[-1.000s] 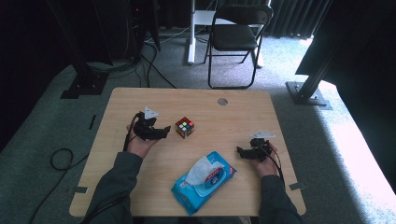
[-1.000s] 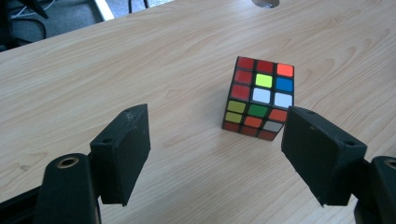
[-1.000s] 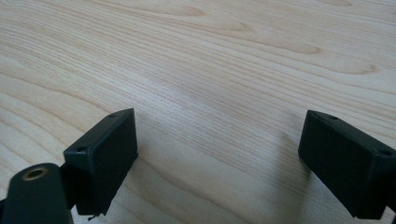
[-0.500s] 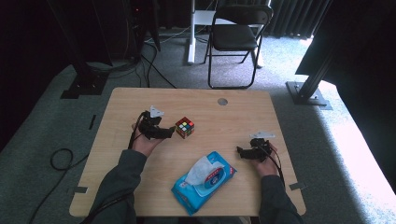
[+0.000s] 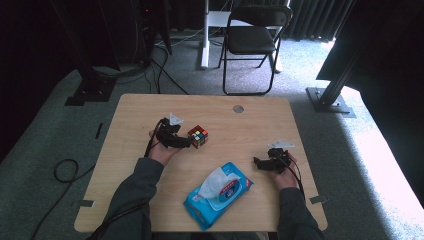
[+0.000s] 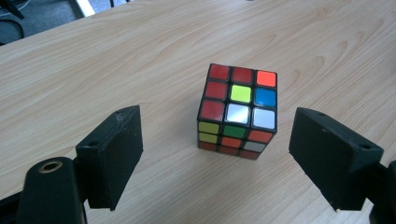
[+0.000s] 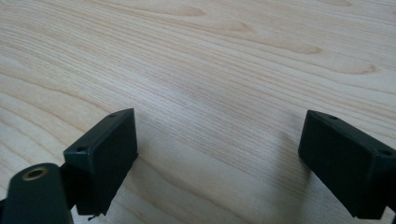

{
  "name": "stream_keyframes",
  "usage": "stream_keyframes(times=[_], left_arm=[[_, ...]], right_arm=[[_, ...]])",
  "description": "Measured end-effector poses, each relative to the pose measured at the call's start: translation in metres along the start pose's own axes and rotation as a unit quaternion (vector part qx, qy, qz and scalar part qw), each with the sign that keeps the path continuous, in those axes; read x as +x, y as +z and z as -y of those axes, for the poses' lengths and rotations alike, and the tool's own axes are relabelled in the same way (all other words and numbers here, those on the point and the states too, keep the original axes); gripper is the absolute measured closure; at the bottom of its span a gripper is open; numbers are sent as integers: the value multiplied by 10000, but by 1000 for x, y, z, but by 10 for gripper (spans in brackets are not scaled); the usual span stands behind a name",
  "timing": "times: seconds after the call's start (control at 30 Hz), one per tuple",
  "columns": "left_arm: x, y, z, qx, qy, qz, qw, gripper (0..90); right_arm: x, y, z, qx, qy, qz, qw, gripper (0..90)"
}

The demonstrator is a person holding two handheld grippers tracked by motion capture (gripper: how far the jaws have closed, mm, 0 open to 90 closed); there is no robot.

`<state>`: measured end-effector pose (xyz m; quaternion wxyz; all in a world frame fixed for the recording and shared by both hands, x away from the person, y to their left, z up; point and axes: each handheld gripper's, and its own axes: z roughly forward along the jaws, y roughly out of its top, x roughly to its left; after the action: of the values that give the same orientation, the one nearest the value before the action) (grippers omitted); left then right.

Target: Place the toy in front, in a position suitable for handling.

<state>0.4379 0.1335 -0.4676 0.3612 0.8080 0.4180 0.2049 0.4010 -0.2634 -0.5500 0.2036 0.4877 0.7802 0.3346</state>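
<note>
Where cropped, left gripper (image 6: 215,154) jaw bases

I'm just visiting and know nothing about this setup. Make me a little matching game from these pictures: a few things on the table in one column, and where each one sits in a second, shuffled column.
Things:
1. puzzle cube
2. blue wipes pack
3. left tool
4. right tool

Places or states:
A. near the table's front edge, between the person's forearms
B. jaws open over bare wood, at the table's right
C. colourful, standing on the wood just ahead of open jaws
D. open, pointing at the cube without touching it

Pairs: 1-C, 2-A, 3-D, 4-B
</note>
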Motion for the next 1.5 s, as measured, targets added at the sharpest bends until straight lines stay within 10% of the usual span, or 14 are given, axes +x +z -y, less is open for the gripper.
stream_keyframes(times=[1.5], left_arm=[[-10,62,2,534,-142,330,9979,177]], right_arm=[[0,0,0,-1,-6,-2,10000,114]])
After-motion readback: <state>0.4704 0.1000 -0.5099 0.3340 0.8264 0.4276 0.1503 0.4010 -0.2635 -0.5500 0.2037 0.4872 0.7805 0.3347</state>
